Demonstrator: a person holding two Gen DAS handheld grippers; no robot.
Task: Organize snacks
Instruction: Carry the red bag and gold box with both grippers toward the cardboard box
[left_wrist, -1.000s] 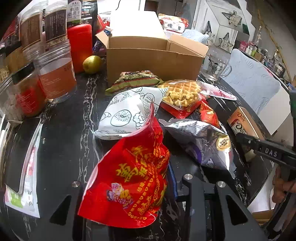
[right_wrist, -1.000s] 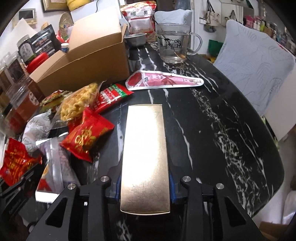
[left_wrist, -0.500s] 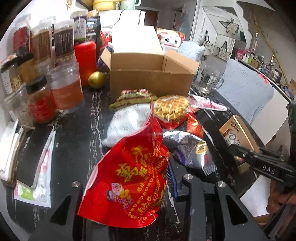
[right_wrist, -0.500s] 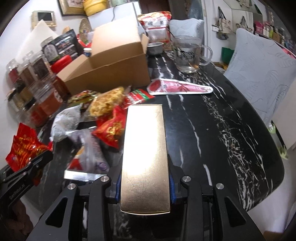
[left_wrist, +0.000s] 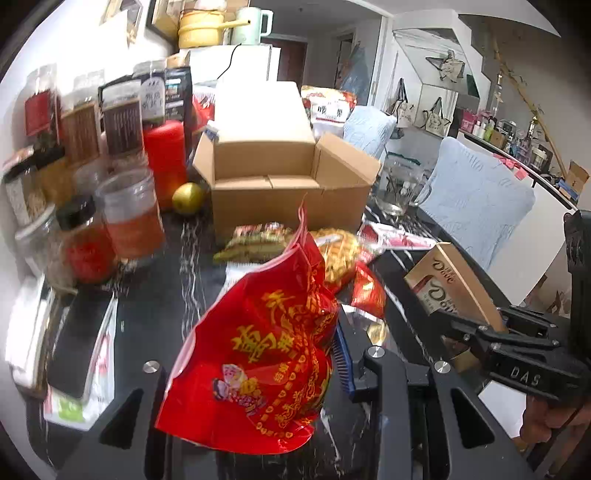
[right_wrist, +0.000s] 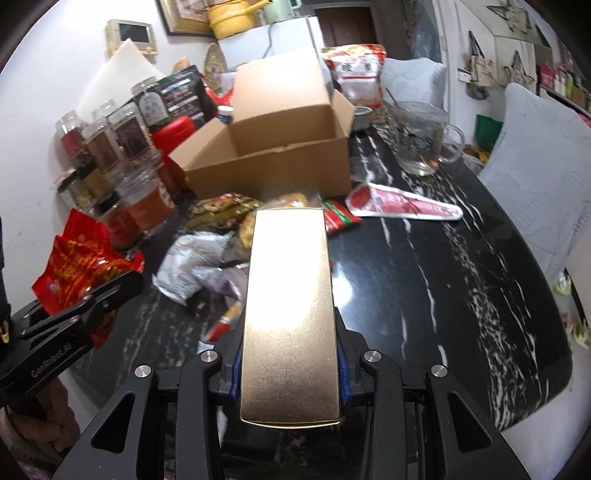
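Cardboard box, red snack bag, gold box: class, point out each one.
cardboard box (right_wrist: 273, 173), right wrist view, front wall.
red snack bag (left_wrist: 266, 365), left wrist view, printed front.
gold box (right_wrist: 290, 314), right wrist view, shiny top face.

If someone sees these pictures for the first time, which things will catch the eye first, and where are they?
First, the red snack bag with gold print, held up by the left gripper in the foreground. Next, the shiny gold box clamped in the right gripper, above the black marble table. Behind the heap of snacks, an open cardboard box stands waiting.
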